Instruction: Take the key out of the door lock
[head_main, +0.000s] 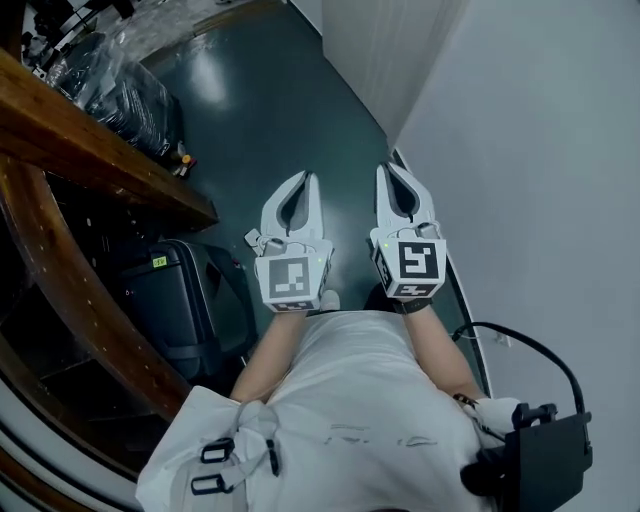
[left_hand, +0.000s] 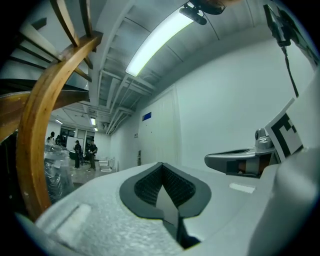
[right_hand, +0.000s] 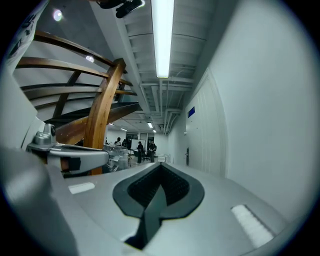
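Green floor (head_main: 270, 100) lies open ahead of the left gripper (head_main: 302, 178) and right gripper (head_main: 390, 170); white wall (head_main: 540, 150) hems the right, wooden stair beam (head_main: 100, 150) and suitcase (head_main: 175, 300) the left.

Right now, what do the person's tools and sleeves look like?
The left tool and right tool are pale grey, tapered shells with dark ribbed pads. Each carries a cube with black square markers. The person wears a white short-sleeved shirt.
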